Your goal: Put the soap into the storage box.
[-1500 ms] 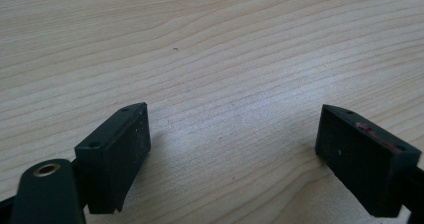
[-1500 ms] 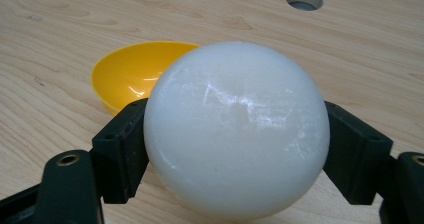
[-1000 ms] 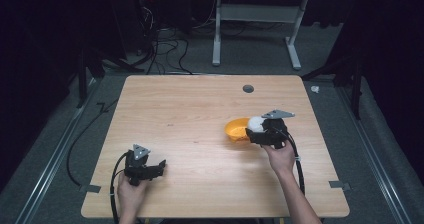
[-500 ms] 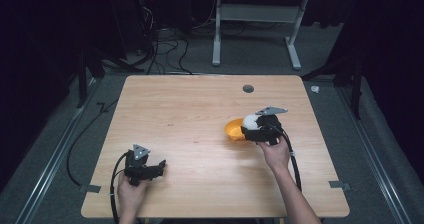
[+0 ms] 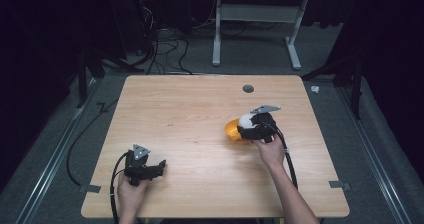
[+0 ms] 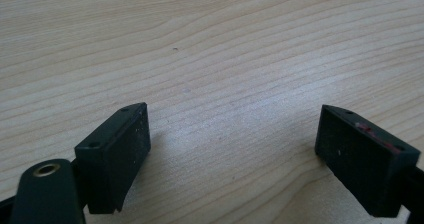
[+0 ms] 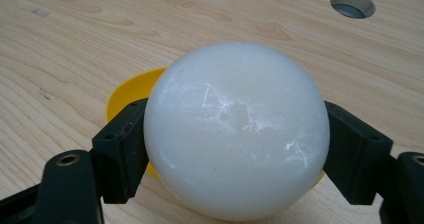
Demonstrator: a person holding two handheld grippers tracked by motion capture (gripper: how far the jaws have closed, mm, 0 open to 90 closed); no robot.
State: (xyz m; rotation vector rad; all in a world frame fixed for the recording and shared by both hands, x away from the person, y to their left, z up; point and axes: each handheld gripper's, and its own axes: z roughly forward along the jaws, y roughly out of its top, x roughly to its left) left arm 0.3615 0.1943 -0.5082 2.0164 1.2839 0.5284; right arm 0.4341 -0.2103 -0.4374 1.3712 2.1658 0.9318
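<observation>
A white bowl (image 7: 235,134), turned bottom-up toward the camera, sits clamped between the two black jaws of my right gripper (image 7: 235,149). Behind and under it lies a yellow bowl (image 7: 130,91) on the wooden table (image 5: 190,114). In the high view the right gripper (image 5: 248,125) holds the white bowl (image 5: 244,119) over the yellow bowl (image 5: 231,130) at the table's right middle. My left gripper (image 5: 156,167) rests near the front left edge, and in its own view the left gripper (image 6: 230,149) stands open over bare wood with nothing between the jaws.
A round cable hole (image 5: 248,89) is cut in the table near its far edge, also the hole (image 7: 352,5) at top right of the right gripper view. Cables and a desk frame (image 5: 255,29) lie on the floor beyond the table.
The right gripper with the white bowl has shifted left and slightly forward, over the yellow bowl. The left gripper has stayed put.
</observation>
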